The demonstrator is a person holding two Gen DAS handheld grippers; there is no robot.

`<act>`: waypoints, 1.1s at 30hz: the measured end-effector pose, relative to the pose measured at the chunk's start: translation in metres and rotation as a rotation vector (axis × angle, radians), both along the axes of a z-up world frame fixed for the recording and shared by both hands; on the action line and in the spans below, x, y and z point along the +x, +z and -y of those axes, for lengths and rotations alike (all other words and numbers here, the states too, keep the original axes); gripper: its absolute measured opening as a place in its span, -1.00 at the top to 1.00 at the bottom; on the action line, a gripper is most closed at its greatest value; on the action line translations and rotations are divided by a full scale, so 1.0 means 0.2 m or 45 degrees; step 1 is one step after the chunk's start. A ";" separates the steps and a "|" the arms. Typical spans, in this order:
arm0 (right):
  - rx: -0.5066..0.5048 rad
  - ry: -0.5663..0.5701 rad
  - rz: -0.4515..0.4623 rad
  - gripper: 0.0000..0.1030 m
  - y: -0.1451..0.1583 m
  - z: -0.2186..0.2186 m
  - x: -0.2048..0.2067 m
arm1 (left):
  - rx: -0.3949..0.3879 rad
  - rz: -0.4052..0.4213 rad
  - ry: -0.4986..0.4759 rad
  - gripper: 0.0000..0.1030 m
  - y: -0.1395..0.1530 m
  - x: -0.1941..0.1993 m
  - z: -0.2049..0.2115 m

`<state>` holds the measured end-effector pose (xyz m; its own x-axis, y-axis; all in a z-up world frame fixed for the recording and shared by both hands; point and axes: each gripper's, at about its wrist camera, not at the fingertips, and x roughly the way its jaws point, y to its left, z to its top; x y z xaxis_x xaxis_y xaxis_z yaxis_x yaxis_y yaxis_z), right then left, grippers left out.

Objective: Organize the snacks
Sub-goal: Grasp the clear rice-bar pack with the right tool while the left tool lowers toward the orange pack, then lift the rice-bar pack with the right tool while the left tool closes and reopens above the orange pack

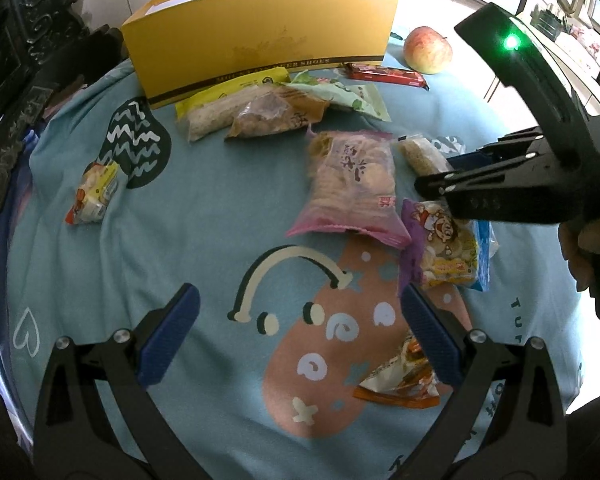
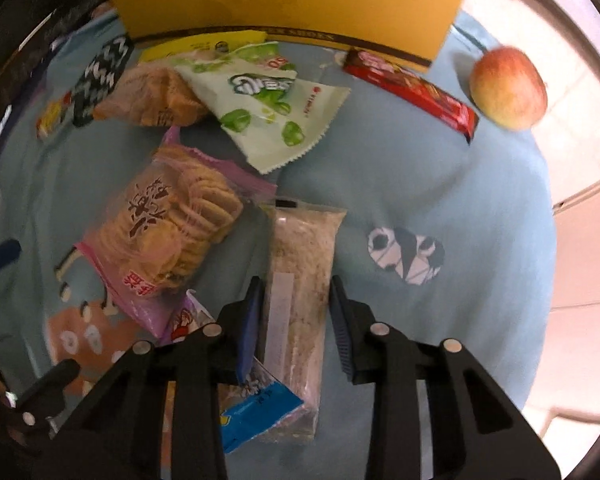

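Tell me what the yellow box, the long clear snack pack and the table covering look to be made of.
Yellow box: looks like matte cardboard, with thin flat walls and crisp folded corners.
Long clear snack pack: probably thin glossy plastic film, since the contents show through.
Table covering: seems a soft printed fabric, judging by its wrinkles and dull surface.

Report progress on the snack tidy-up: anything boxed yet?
Done: nothing evident; the yellow box interior is hidden. In hand: right gripper straddles the clear grain-bar pack, firm grip unclear; left gripper open over the cloth. Left: pink cracker bag, green pack, red bar and other packets lie loose.
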<state>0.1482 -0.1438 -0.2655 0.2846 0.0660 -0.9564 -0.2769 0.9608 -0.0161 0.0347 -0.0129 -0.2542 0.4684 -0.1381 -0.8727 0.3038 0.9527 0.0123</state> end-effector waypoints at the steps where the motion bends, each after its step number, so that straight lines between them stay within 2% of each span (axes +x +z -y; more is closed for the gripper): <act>1: -0.003 0.002 0.001 0.32 0.00 0.00 0.00 | -0.001 -0.001 -0.003 -0.96 0.00 0.00 0.00; 3: 0.011 -0.007 -0.006 0.32 0.00 0.01 0.00 | -0.006 0.002 -0.008 -0.96 0.00 0.00 0.00; 6: 0.030 -0.005 -0.017 0.42 0.00 0.06 -0.02 | -0.038 0.018 -0.045 -0.96 0.02 -0.03 0.00; 10: 0.075 -0.023 -0.032 0.42 0.00 0.15 -0.06 | -0.075 0.022 -0.172 -0.96 0.03 -0.11 0.05; 14: 0.060 0.012 -0.026 0.36 -0.01 0.15 -0.08 | 0.009 0.036 -0.311 -0.96 -0.03 -0.20 0.17; 17: 0.079 -0.025 -0.018 0.27 -0.02 0.12 -0.09 | 0.020 0.032 -0.370 -0.96 -0.06 -0.23 0.22; 18: 0.152 0.011 -0.036 -0.18 -0.03 0.11 -0.10 | 0.034 0.038 -0.394 -0.96 -0.08 -0.24 0.25; 19: 0.168 0.079 -0.073 -0.82 -0.05 0.06 -0.11 | 0.066 0.040 -0.408 -0.96 -0.11 -0.25 0.27; 20: 0.105 0.109 -0.095 -0.97 -0.08 0.02 -0.14 | 0.112 0.043 -0.414 -0.85 -0.13 -0.26 0.28; 21: 0.022 0.160 -0.048 -0.97 -0.10 -0.03 -0.18 | 0.144 0.039 -0.411 -0.63 -0.16 -0.26 0.28; 23: 0.054 0.134 -0.044 -0.97 -0.10 -0.01 -0.17 | 0.072 0.004 -0.401 0.02 -0.15 -0.25 0.25; 25: 0.049 0.145 -0.046 -0.97 -0.11 -0.02 -0.18 | 0.083 0.010 -0.418 0.28 -0.14 -0.26 0.25; 26: 0.041 0.129 -0.037 -0.94 -0.10 -0.02 -0.18 | 0.091 0.013 -0.424 0.31 -0.14 -0.26 0.24; 27: 0.042 0.094 -0.026 -0.70 -0.09 0.00 -0.18 | 0.094 0.015 -0.421 0.31 -0.14 -0.26 0.24; 28: 0.069 0.070 -0.015 -0.23 -0.05 0.05 -0.17 | 0.093 0.016 -0.412 0.31 -0.13 -0.26 0.23; 29: 0.107 0.044 -0.004 -0.15 -0.02 0.08 -0.18 | 0.090 0.018 -0.398 0.31 -0.13 -0.26 0.20; 31: 0.132 -0.001 0.050 -0.12 0.04 0.17 -0.20 | 0.089 0.015 -0.337 0.28 -0.13 -0.23 0.15; 33: 0.143 -0.056 0.084 -0.12 0.07 0.27 -0.22 | 0.080 0.012 -0.263 -0.03 -0.12 -0.19 0.09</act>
<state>0.1039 -0.1975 -0.2521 0.3515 0.1581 -0.9228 -0.2367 0.9686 0.0758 -0.0033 -0.0308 -0.2787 0.4436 -0.1773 -0.8785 0.4924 0.8672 0.0736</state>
